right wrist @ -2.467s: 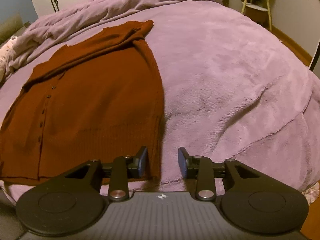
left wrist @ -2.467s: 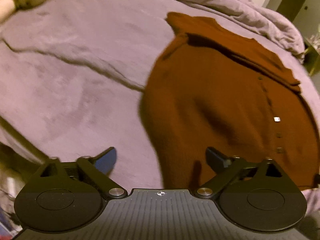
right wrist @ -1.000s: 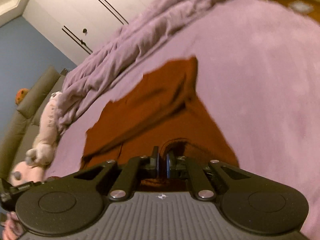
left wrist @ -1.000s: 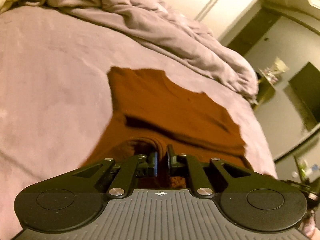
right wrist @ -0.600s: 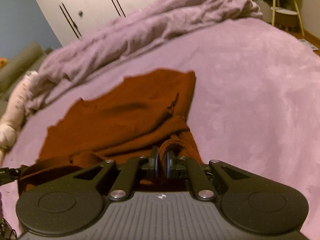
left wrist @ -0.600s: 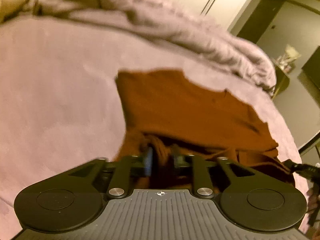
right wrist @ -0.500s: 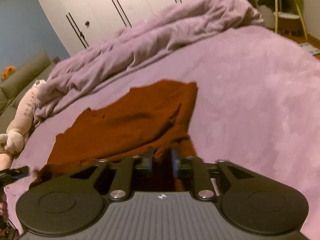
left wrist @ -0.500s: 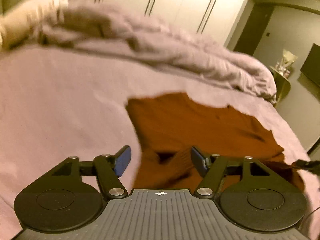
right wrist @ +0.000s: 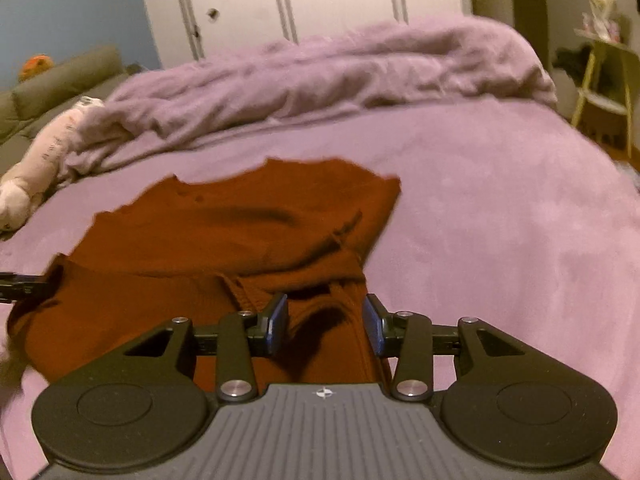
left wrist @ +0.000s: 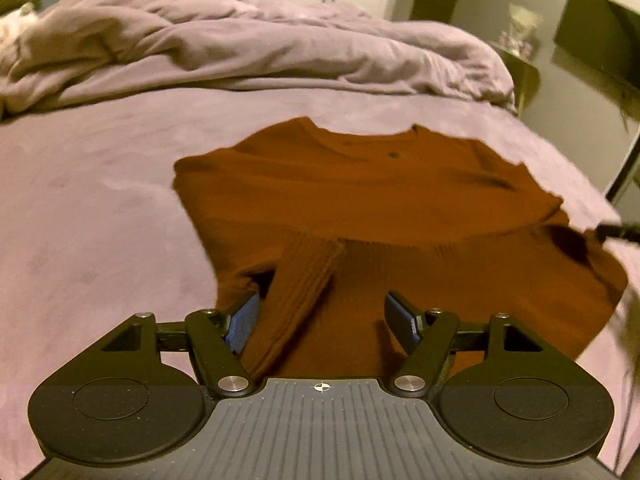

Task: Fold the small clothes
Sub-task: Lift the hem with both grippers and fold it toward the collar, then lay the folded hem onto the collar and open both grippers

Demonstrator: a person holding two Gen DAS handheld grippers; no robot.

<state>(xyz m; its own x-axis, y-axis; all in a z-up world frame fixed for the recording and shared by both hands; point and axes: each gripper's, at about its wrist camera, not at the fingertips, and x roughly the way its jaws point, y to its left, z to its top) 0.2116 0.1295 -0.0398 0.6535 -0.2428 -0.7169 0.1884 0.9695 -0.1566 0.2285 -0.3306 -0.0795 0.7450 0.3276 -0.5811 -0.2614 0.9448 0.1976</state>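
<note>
A rust-brown knit cardigan [left wrist: 372, 200] lies on the purple bed, its lower part folded up over the upper part. It also shows in the right wrist view [right wrist: 224, 240]. My left gripper [left wrist: 324, 316] is open, its jaws on either side of the ribbed hem at the fold's left end. My right gripper [right wrist: 325, 322] is open over the bunched hem at the fold's right end. Each gripper's tip shows at the edge of the other's view. Neither holds cloth.
A rumpled purple duvet [left wrist: 248, 52] is heaped across the far side of the bed [right wrist: 500, 208]. A stuffed toy [right wrist: 36, 160] lies at the far left. White wardrobes stand behind, a stool [right wrist: 600, 92] and a side table [left wrist: 520, 68] to the right.
Both grippers carried the cardigan's hem up over its upper part, then opened and let it go. Both have drawn back slightly from the fold.
</note>
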